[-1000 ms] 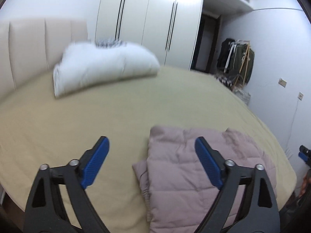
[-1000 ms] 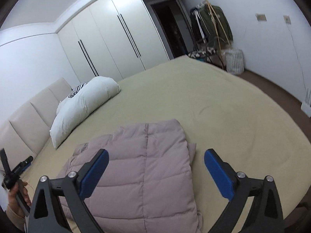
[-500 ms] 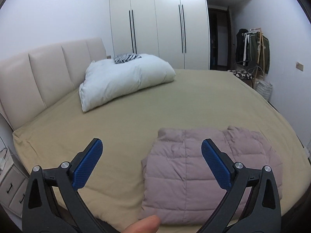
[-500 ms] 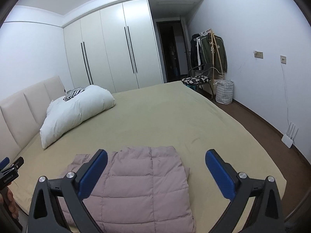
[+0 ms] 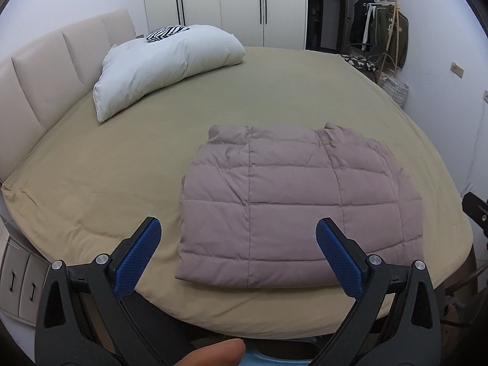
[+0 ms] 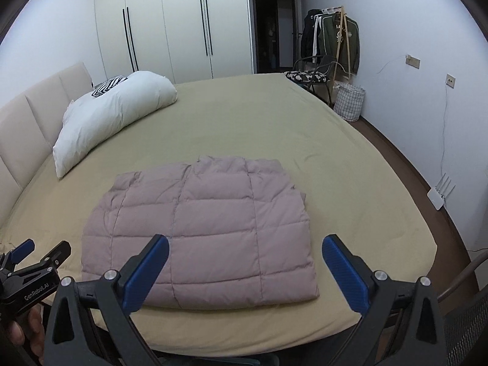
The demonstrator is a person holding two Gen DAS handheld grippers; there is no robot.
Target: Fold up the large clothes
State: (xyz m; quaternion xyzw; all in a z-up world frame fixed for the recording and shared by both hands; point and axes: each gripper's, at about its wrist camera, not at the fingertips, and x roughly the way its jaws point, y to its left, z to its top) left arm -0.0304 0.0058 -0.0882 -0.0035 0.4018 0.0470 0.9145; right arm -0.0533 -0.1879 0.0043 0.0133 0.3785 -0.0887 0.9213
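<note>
A home bedroom: a wide bed with padded headboard and pillow, tall white wardrobes, and a clothes rack by the doorway.

Walls: plain white, with sockets on the right-hand one.
Wardrobe: white floor-to-ceiling doors with dark vertical handles, behind the bed's far edge.
Doorway: dark opening just right of the wardrobe.
Bed: wide, olive-beige sheet; padded cream headboard along its left edge.
Pillow: white, at the far left corner of the bed.
Clothes rack: wooden, hung with dark garments, by the right wall.
Basket: white grid-patterned, under the rack.
Floor: dark brown.
</note>
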